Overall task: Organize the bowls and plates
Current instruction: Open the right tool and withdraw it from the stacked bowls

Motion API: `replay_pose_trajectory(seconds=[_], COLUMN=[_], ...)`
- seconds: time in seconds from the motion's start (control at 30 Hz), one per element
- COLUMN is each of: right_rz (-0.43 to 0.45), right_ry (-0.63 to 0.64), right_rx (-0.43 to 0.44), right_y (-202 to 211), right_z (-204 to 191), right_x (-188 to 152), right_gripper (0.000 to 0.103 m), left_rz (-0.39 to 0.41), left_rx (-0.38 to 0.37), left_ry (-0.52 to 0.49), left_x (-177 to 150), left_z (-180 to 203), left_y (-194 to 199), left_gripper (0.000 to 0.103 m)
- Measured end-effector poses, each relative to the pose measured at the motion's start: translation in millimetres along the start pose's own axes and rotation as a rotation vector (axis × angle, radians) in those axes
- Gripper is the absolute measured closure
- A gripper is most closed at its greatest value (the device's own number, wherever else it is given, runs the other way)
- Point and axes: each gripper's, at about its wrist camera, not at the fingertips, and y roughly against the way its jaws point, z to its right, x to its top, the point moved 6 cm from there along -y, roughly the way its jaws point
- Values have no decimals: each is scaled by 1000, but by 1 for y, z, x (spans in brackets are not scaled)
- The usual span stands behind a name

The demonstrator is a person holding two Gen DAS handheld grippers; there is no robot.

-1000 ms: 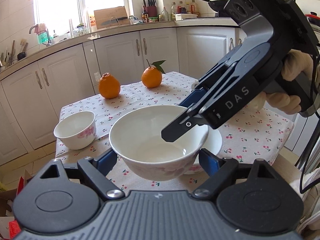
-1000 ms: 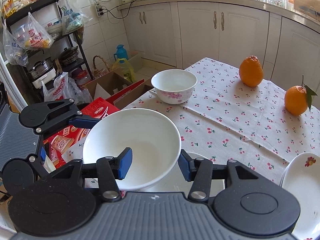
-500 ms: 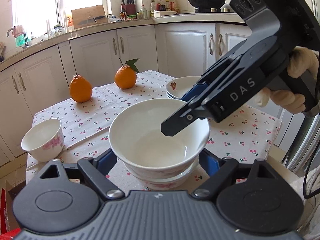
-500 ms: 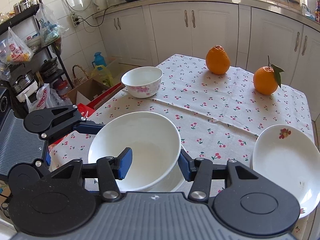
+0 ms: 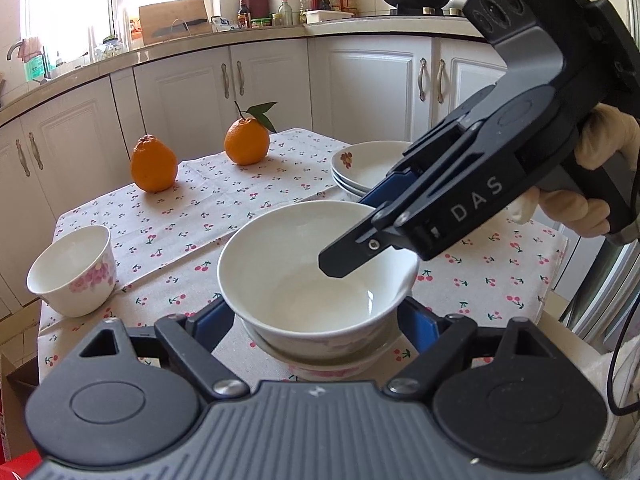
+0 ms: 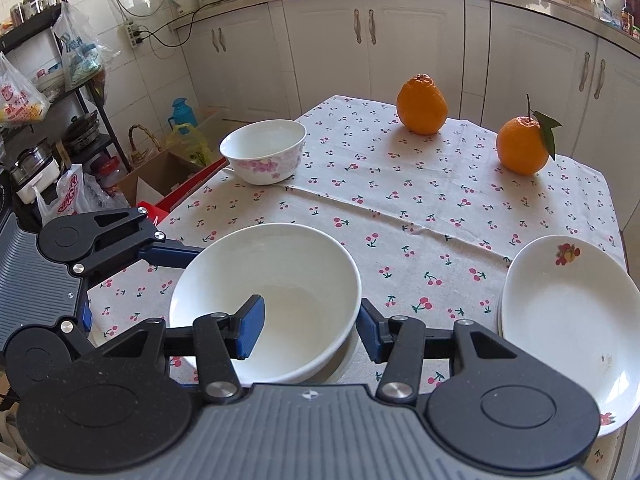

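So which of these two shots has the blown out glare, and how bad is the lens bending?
Left wrist view: the window at top left is blown out white. Right wrist view: evenly lit, no strong glare. Both views: fisheye bends the cabinets and counter edge into curves, with dark corners; both are sharp.

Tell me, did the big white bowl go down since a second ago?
Yes. The big white bowl was up in the air over the tablecloth; now it sits lower, nested in another bowl on the table.
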Motion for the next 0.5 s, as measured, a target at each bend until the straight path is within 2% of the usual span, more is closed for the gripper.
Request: replay_pose_trajectory(seconds=[0.33,0.5], right_rz=[-15,-19], right_ry=[4,13], right_rx=[-16,-22], right_y=[-7,-9], right_z=[2,1], right_x=[-3,-5], right_gripper=[47,44], left_rz=[-4,-12], left_rx=[-13,-36], left_ry=[13,29], left_x=[-1,-3], left_z=[-1,-2], left_y=[-3,-4], left_gripper=[14,12])
